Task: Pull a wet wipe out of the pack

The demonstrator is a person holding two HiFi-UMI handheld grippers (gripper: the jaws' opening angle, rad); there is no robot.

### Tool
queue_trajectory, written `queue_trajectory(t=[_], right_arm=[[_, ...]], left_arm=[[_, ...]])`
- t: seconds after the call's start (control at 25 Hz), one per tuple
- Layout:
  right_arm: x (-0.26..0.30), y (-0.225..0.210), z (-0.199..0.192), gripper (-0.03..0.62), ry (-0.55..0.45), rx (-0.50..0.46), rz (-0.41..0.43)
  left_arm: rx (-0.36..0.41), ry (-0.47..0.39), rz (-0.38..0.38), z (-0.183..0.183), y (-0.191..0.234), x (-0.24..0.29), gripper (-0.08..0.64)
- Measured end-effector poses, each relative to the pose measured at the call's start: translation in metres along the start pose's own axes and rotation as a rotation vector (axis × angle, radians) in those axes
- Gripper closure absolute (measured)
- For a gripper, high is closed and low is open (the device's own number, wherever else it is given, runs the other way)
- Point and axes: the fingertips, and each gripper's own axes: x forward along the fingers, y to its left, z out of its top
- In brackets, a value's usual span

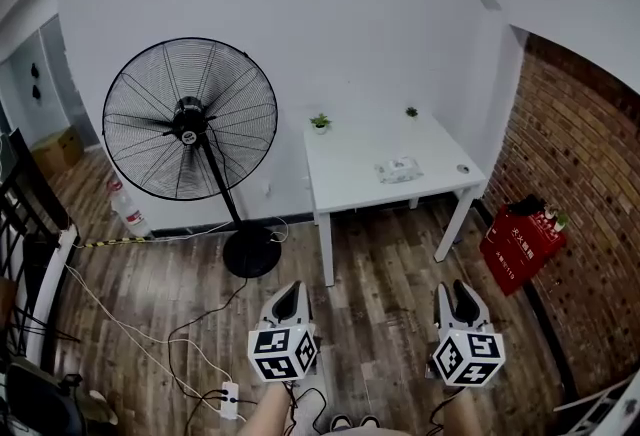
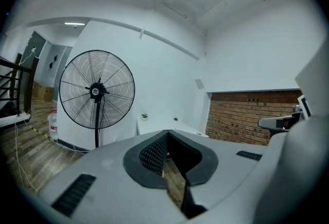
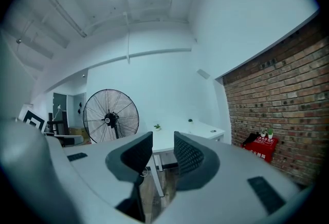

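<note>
Head view shows wet wipe pack (image 1: 399,169) lying on white table (image 1: 345,179).

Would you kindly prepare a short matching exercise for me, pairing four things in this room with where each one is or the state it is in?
Column one:
1. wet wipe pack
2. red box
3. left hand-held gripper
4. right hand-held gripper

Column two:
A. on the floor beside the brick wall
B. jaws apart, nothing between them
C. lying on the white table
D. jaws together, nothing between them

Right pairs: 1-C, 2-A, 3-D, 4-B.
</note>
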Motion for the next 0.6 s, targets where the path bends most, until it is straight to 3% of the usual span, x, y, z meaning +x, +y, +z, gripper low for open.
queue_trajectory(t=[0.6], right_arm=[[0.023, -0.006, -0.018, 0.454, 0.030, 0.033, -0.016]], left_arm=[[0.029, 0.038, -0.032, -0.010, 0.002, 0.025, 0.558]])
